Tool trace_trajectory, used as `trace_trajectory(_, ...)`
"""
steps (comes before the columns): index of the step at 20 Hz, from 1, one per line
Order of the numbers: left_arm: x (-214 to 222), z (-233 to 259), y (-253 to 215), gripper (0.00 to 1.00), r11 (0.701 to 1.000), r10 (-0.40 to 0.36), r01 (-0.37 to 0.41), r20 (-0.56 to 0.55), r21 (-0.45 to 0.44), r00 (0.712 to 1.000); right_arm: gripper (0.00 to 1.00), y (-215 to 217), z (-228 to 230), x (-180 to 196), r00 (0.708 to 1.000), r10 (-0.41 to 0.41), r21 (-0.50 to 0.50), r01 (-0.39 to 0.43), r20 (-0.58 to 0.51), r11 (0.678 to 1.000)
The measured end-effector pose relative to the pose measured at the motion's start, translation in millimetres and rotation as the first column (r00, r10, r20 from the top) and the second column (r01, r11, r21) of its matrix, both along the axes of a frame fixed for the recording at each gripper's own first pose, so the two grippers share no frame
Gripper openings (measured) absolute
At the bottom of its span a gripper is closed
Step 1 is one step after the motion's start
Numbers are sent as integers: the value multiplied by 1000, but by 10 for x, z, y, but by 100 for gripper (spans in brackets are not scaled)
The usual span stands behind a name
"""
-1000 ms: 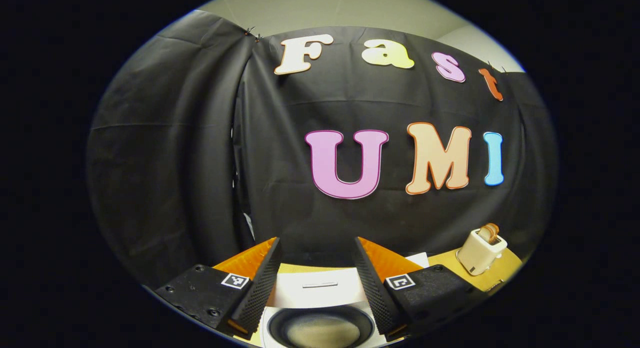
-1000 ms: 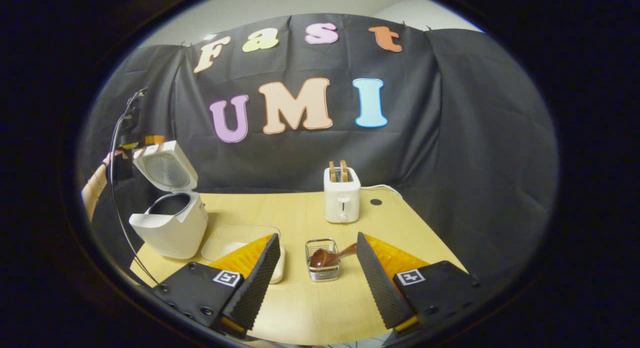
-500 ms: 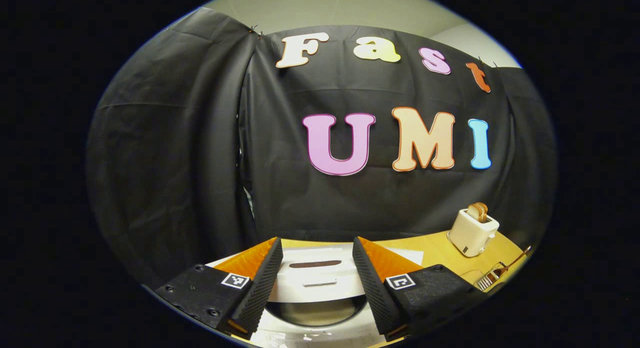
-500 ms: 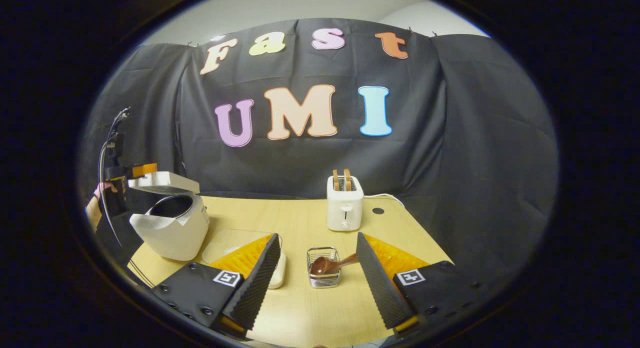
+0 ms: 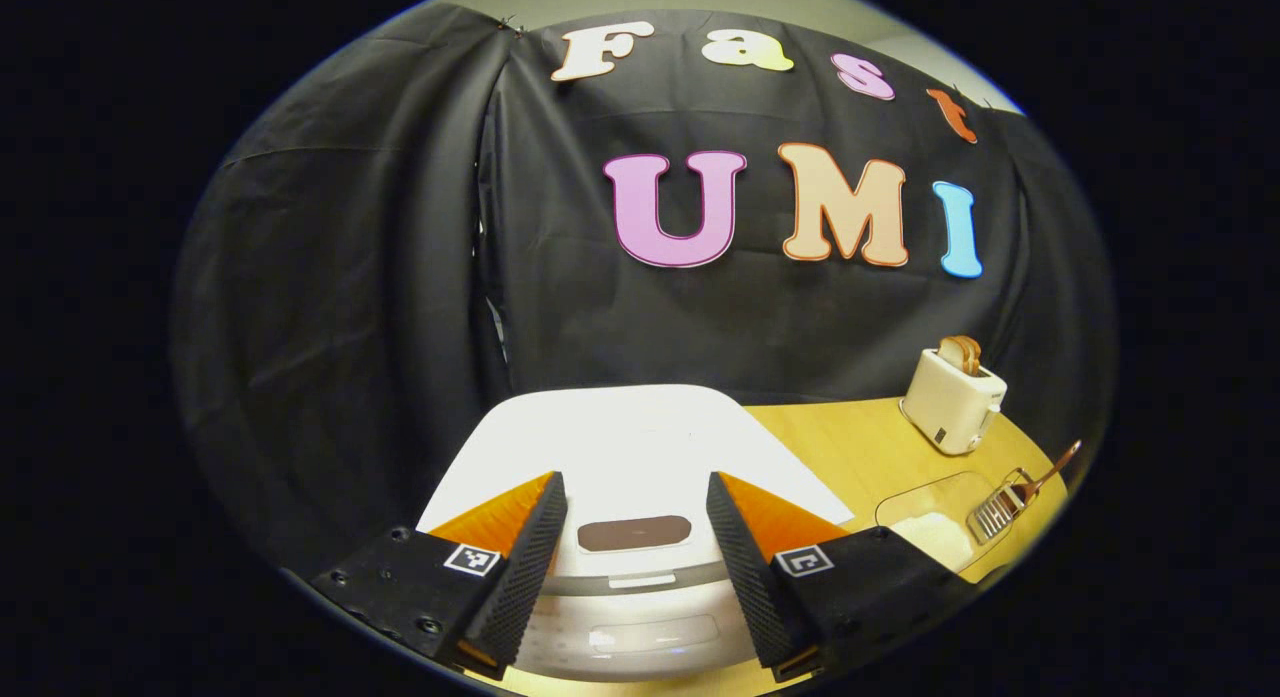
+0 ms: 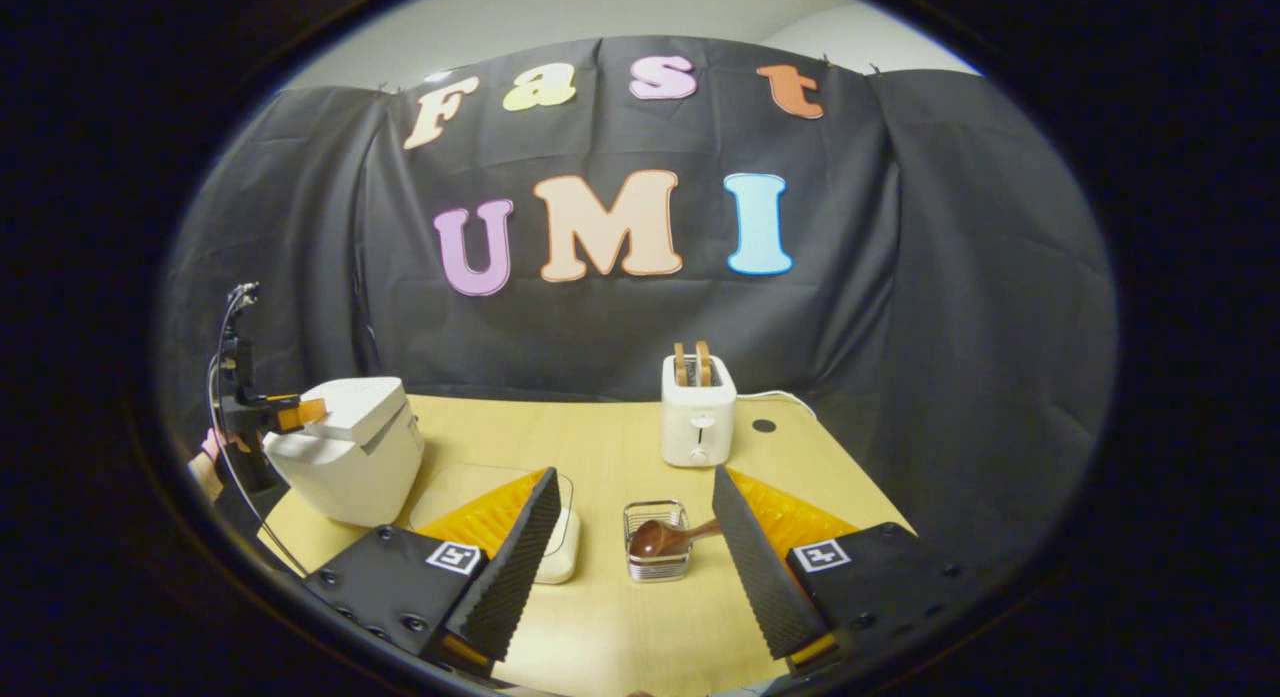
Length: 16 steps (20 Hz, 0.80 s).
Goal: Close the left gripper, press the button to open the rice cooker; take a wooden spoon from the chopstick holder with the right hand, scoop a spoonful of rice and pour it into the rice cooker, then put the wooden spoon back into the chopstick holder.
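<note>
From the left gripper view I see my left gripper (image 5: 632, 537) spread wide over the white rice cooker (image 5: 630, 467), its fingers apart above the closed lid with nothing between them; the dark oval button (image 5: 634, 533) lies in the gap, and I cannot tell whether either finger touches the lid. The right gripper view shows that cooker (image 6: 345, 462) shut at the bench's left rear corner, with the left gripper (image 6: 285, 414) and the hand holding it (image 6: 213, 447) right at its left side, close to the bench's edge. My right gripper (image 6: 630, 547) is released too, fingers wide and holding nothing, hovering above the near middle of the bench (image 6: 620, 617). Just ahead between its fingers stands the wire chopstick holder (image 6: 657, 543) with the wooden spoon (image 6: 665, 535) lying in it, bowl to the left, handle slanting right toward my right finger. To the holder's left sits a clear tray (image 6: 470, 482) with a pale mound I take for rice (image 6: 556, 557), partly hidden behind my left finger. Behind the holder is a white toaster (image 6: 697, 422) with two slices standing upright in it, and bare wood lies between them. The bench top is light wood; a black cloth wall closes the back and both sides, with a pale ceiling above.
</note>
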<state>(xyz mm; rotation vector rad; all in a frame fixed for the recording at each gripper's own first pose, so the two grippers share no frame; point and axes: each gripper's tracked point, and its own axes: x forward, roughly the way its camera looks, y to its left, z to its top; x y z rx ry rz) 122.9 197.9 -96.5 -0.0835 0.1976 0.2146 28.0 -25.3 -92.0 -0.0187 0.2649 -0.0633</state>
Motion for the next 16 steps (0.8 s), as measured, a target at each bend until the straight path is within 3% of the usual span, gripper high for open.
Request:
trace_trajectory(10, 29, -98, -6, 84, 1000, 20, -20, 45, -2, 999, 95, 149, -99, -8, 1000, -3, 12, 4, -22, 1000)
trace_trajectory(16, 13, -65, -13, 83, 1000, -9, 8, 38, 16, 999, 95, 214, -94, -4, 1000, 4, 11, -4, -20, 1000)
